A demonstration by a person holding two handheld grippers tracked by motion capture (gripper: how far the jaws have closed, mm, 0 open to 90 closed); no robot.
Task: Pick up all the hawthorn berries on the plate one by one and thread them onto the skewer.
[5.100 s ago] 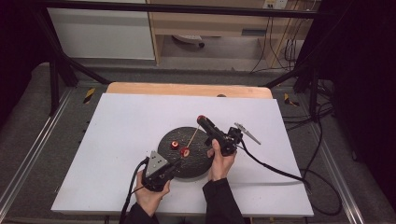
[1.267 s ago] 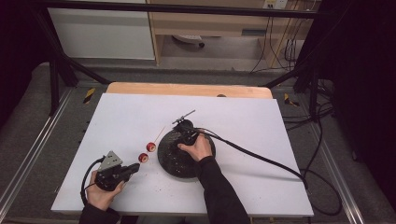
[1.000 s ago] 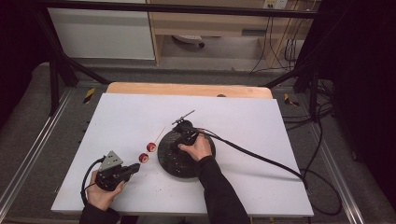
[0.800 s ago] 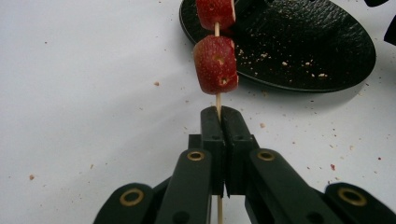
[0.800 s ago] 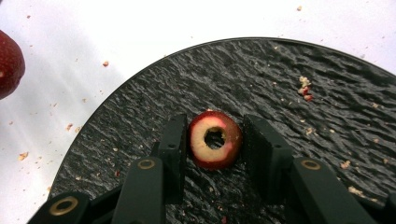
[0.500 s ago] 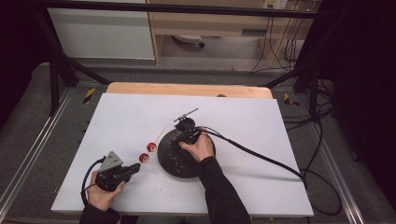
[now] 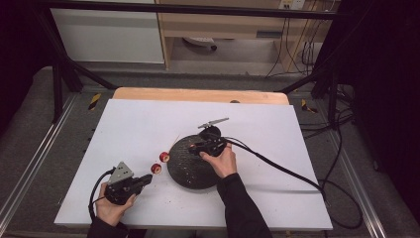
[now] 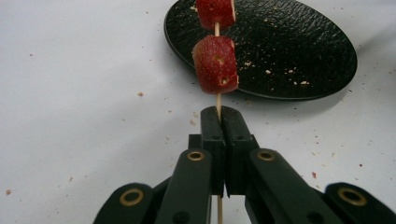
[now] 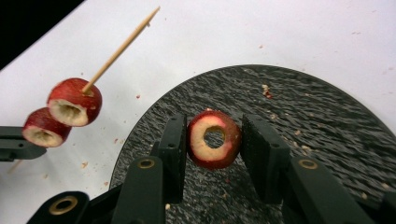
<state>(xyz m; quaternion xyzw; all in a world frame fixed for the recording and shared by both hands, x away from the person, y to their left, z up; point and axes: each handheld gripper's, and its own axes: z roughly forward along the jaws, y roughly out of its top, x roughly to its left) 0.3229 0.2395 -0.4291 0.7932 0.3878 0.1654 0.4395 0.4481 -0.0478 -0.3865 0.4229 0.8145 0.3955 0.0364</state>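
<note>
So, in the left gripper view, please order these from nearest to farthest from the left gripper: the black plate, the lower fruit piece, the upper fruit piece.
1. Lower fruit piece: on the skewer, just above the left gripper.
2. Upper fruit piece: higher on the skewer, at the top edge.
3. Black plate: behind both, on the right.

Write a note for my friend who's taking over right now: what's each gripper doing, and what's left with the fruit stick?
Left gripper: shut on the wooden skewer, held beside the black plate.
Right gripper: shut on a cored red fruit ring, lifted over the plate.
Done: two fruit pieces are already threaded on the skewer.
Left: bring the ring's hole to the skewer's pointed tip and slide it on as the third piece. The plate looks bare apart from crumbs, so this is probably the last one.
</note>
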